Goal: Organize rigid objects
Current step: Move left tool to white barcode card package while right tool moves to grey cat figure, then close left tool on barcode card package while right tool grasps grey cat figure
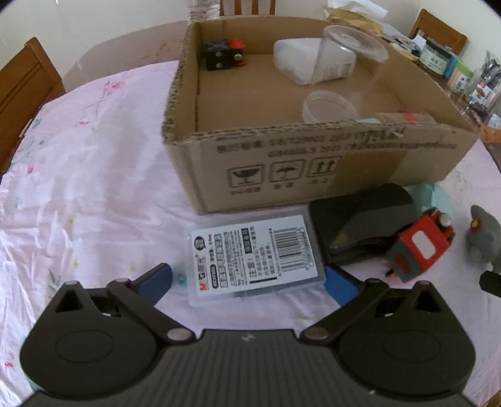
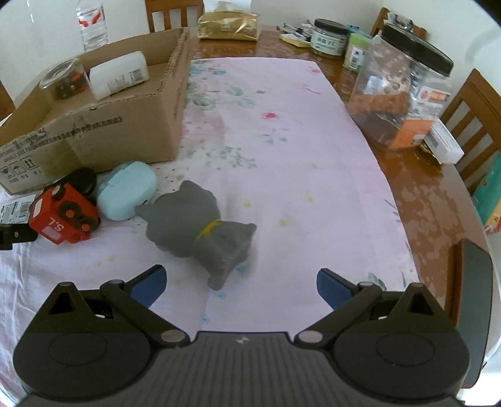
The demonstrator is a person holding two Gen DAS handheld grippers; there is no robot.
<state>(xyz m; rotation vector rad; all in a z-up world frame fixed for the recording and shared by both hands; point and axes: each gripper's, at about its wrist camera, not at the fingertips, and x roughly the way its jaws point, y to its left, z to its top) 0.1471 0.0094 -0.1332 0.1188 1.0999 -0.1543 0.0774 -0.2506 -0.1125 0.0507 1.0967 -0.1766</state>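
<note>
A cardboard box (image 1: 313, 175) stands on the pink cloth and holds a black toy block (image 1: 219, 56), a white bottle (image 1: 297, 62) and clear cups (image 1: 350, 59). In front of it lie a clear labelled case (image 1: 253, 256), a black case (image 1: 363, 225), a red toy truck (image 1: 419, 247) and a grey cat figure (image 1: 482, 238). My left gripper (image 1: 250, 280) is open, its blue fingers on either side of the labelled case's near end. My right gripper (image 2: 241, 285) is open, just behind the grey cat (image 2: 200, 228). The red truck (image 2: 65, 216) and a light blue case (image 2: 125, 194) lie left of the cat.
The box (image 2: 94, 125) is at the left in the right wrist view. Jars (image 2: 400, 90), a gold packet (image 2: 228, 26) and small containers crowd the wooden table's back and right edge. Chairs stand around the table. The pink cloth (image 2: 297, 156) spreads right of the cat.
</note>
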